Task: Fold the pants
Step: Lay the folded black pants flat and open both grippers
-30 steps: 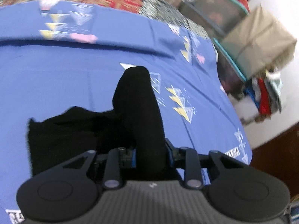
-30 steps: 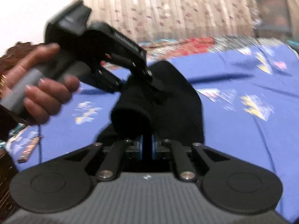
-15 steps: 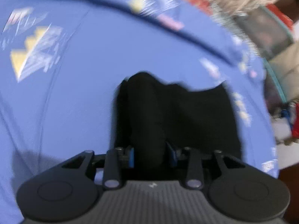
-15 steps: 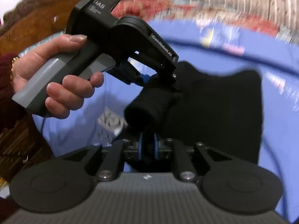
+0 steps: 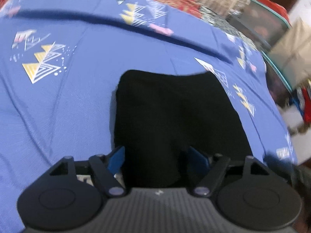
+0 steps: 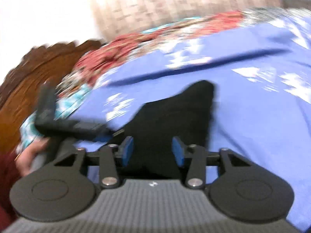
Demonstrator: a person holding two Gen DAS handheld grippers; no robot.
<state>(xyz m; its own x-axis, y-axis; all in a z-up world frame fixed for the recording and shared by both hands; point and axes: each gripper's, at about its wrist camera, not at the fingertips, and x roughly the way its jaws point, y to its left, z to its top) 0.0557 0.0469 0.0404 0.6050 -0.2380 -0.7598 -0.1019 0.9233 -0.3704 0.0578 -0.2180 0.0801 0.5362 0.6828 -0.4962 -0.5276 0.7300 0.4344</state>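
The black pants (image 5: 175,116) lie as a compact folded block on the blue bedsheet (image 5: 68,106), near its patterned fold. The left tool (image 5: 157,158) is opening wide with cloth between its blue pads, none visibly pressed; the right tool (image 6: 153,151) is opening too, straddling the pants' near edge. The fold looks nearly finished: only release and perhaps smoothing remain.

The black pants (image 5: 175,116) lie folded on the blue patterned bedsheet (image 5: 68,101), a dark, roughly rectangular bundle with a fairly straight far edge and rounded corners. In the left wrist view they spread flat across the middle of the sheet, near edge running under the camera. In the right wrist view, blurred, the pants (image 6: 171,120) taper to a raised corner at the far end. Fabric plain, matte, no visible detail.
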